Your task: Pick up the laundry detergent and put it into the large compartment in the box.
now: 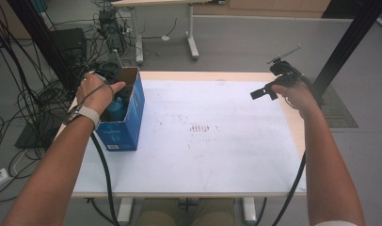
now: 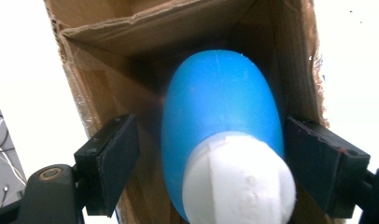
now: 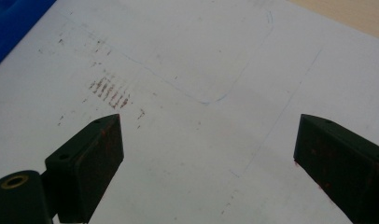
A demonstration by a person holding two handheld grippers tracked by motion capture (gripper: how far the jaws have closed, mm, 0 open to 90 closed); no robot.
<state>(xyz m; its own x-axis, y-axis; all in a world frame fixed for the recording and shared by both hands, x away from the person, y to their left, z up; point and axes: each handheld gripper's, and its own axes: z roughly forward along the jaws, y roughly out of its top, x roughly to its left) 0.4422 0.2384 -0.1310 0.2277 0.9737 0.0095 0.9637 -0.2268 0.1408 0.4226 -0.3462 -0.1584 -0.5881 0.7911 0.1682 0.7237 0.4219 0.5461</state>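
Observation:
A blue bottle (image 2: 220, 112) with a white cap (image 2: 239, 182) stands inside an open blue cardboard box (image 1: 124, 129) at the table's left side. My left gripper (image 2: 211, 168) reaches down into the box, its jaws spread on either side of the bottle. The left jaw stands clear of it and the right jaw is at its edge. In the high view the person's left hand (image 1: 96, 93) covers that gripper, and the bottle (image 1: 116, 109) shows below it. My right gripper (image 1: 262, 93) hovers open over the table's far right, with nothing between its jaws.
A white sheet (image 1: 203, 141) with reddish-brown smears (image 3: 110, 91) and faint pencil lines covers the table. The box's brown inner walls (image 2: 108, 93) crowd the bottle. A corner of the blue box (image 3: 10, 23) lies at the upper left of the right gripper view. Cables and black frame posts flank the table.

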